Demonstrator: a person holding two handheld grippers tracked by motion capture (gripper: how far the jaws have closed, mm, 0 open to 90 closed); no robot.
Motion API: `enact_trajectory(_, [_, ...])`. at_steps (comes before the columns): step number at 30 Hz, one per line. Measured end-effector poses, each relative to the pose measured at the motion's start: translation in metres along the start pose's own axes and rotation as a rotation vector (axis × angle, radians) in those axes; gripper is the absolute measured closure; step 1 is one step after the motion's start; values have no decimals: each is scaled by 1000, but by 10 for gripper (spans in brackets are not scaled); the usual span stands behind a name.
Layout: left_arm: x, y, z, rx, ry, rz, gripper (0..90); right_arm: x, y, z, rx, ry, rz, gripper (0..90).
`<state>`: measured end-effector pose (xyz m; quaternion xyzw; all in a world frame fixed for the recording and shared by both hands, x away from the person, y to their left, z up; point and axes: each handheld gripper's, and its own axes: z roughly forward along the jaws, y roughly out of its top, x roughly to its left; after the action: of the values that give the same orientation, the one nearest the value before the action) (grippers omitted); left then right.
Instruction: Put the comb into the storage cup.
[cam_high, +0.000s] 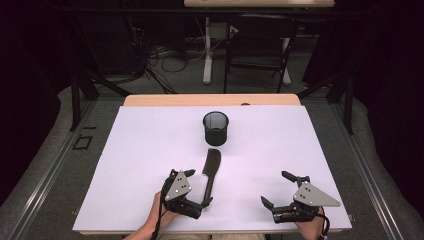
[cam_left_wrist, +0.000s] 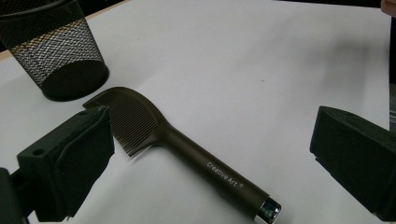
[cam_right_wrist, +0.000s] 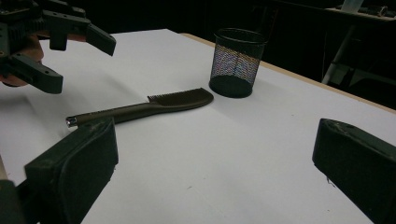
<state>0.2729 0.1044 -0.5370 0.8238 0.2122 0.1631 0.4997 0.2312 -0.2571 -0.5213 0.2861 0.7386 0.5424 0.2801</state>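
**A:** Down at the near edge of the table, the left gripper (cam_high: 192, 189) had its jaws spread wide, nothing in them, sitting right beside the handle end of the comb (cam_high: 211, 172). In the left gripper view the handle ran between the two jaws, so I'd call this the approach step, grab not made yet.

**B:** And the right gripper (cam_high: 279, 188)? Looked just as wide apart and empty to me, parked well off to the side.

**A:** Yep. The comb lay flat on the white sheet (cam_high: 135, 170), toothed head pointing at the mesh cup (cam_high: 215, 128), near it but not touching.

**B:** So next move, I reckon: drop lower, straddle the handle squarely, then close. It's thin and lying flat, so the jaws would've needed to get nearly down to the sheet.
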Motion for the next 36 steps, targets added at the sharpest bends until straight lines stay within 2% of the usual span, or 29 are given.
enact_trajectory(16, [-8,3,14,38,-35,13,0,0,0,0,1,-1,-9,0])
enact_trajectory(19, [-9,3,16,48,-46,16,25,0,0,0,8,-1,-12,0])
enact_trajectory(24, [-11,3,18,63,-58,20,190,-1,-1,0,11,-1,-4,0])
enact_trajectory(25, [-12,2,18,65,-69,19,325,0,0,0,12,-1,-10,0])
enact_trajectory(26, [-13,2,19,71,-68,17,325,0,0,0,12,-1,-10,0])
enact_trajectory(27, [-13,2,19,83,-86,23,435,0,0,0,12,-1,-13,0])
enact_trajectory(28, [-13,2,19,83,-86,23,519,0,0,0,12,-1,-13,0])
enact_trajectory(29, [-13,1,20,95,-86,24,519,0,0,0,10,-1,-14,1])
enact_trajectory(30, [-13,1,20,99,-98,22,592,0,0,0,9,0,-14,1])
enact_trajectory(31, [-13,0,21,107,-116,18,741,0,0,1,11,2,-10,1])
enact_trajectory(32, [-13,0,21,107,-116,18,795,0,0,1,11,2,-10,1])
enact_trajectory(33, [-13,-1,21,110,-123,17,795,0,0,1,14,3,-9,1])
enact_trajectory(35, [-13,-1,21,118,-128,16,898,-1,-1,0,13,2,-9,1])
enact_trajectory(36, [-13,-1,21,124,-132,14,900,0,0,0,13,2,-10,1])
